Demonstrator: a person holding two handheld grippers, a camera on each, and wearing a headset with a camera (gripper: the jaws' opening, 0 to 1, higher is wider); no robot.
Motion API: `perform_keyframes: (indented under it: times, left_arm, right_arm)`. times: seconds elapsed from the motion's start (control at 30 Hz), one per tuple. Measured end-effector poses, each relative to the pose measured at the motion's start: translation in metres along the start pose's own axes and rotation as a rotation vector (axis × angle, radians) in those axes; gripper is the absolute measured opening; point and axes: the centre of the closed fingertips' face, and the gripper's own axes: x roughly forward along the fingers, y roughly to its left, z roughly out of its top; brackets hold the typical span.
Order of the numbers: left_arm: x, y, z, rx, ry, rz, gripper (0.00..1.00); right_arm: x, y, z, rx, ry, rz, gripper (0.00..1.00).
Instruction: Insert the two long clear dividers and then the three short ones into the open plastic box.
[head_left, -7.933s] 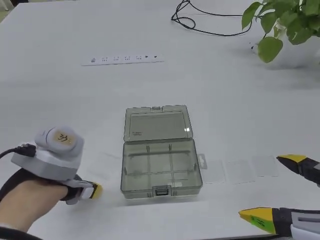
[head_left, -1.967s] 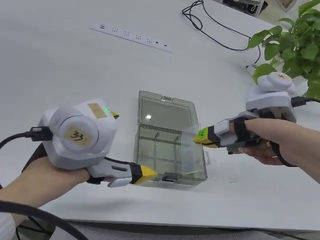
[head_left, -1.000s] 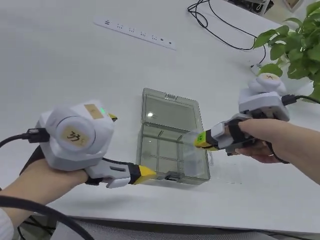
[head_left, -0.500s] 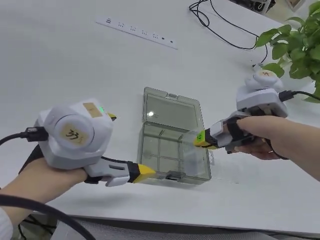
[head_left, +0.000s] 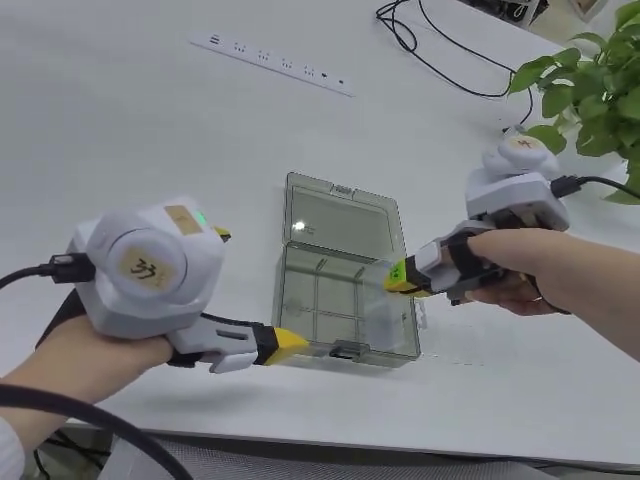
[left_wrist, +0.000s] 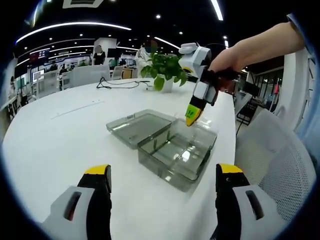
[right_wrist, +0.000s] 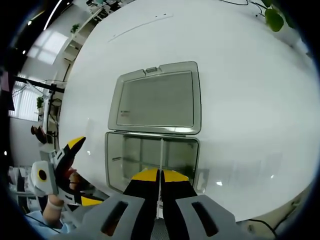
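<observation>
The smoky clear plastic box lies open on the white table, its lid flat behind it and dividers standing in the tray. My right gripper hovers over the tray's right part, shut on a short clear divider. In the right gripper view that divider shows edge-on, running from the closed tips down into the tray. My left gripper stands open at the box's front-left corner, and in the left gripper view its two jaws straddle the box.
Faint clear dividers lie on the table right of the box. A white power strip and a black cable lie at the back. A potted plant stands at the far right. The table's front edge runs close below the box.
Since the earliest frame my right gripper has shut on a clear divider from the table and brought it over the box; my left gripper came to the box's front-left. In the last second, hardly any movement.
</observation>
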Motion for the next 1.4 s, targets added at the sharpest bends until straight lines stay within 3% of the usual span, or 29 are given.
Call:
perform_keyframes:
  times: [0.33,0.97,1.4]
  left_arm:
    - [0.001,0.000,-0.001,0.002,0.000,-0.009,0.87]
    - [0.004,-0.006,0.000,0.011,0.000,-0.019,0.87]
    - [0.001,-0.004,-0.002,0.010,0.011,-0.009,0.87]
  right_arm:
    - [0.005,-0.004,0.008,-0.074,0.023,-0.060,0.02]
    - [0.012,-0.007,0.009,-0.044,-0.001,-0.071,0.02]
    - [0.029,-0.008,0.006,-0.040,-0.001,-0.088,0.02]
